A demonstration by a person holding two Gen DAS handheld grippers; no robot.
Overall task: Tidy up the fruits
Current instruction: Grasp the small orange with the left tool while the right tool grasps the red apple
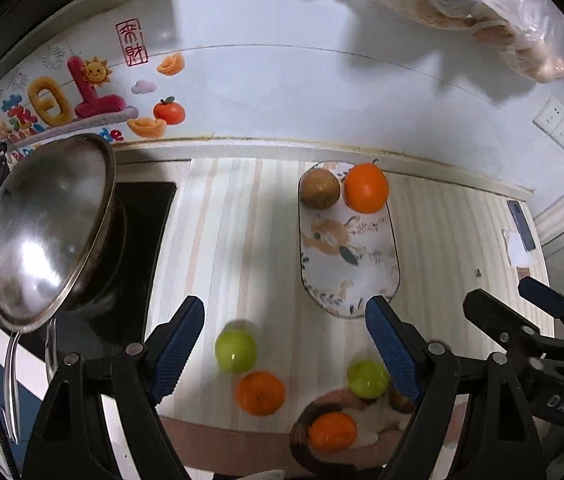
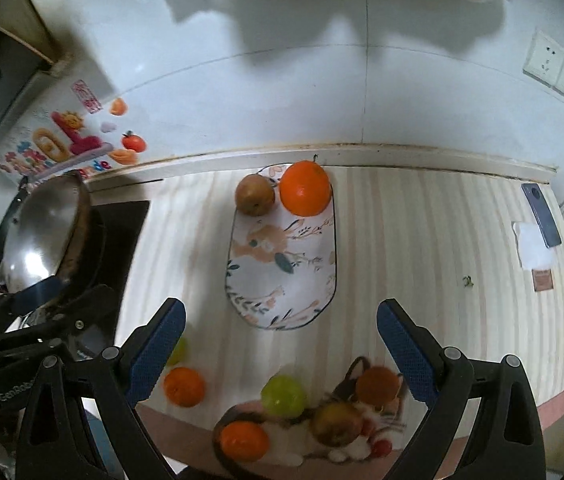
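Note:
An oval floral plate (image 1: 351, 264) (image 2: 282, 276) lies on the striped counter with a brown pear (image 1: 319, 189) (image 2: 254, 194) and an orange (image 1: 365, 188) (image 2: 305, 189) at its far end. Near the front edge lie a green apple (image 1: 235, 350), an orange (image 1: 260, 393) (image 2: 184, 386), a second green apple (image 1: 367, 378) (image 2: 283, 396), another orange (image 1: 332, 432) (image 2: 244, 441) and brownish fruits (image 2: 337, 424) on a cat-pattern mat (image 2: 365, 446). My left gripper (image 1: 283, 346) is open above the near fruits. My right gripper (image 2: 280, 354) is open and empty.
A steel wok lid (image 1: 48, 228) (image 2: 38, 236) leans on a pan over a black cooktop (image 1: 138, 240) at the left. A phone (image 2: 541, 216) and paper lie at the right. Plastic bags (image 1: 493, 12) hang on the tiled wall.

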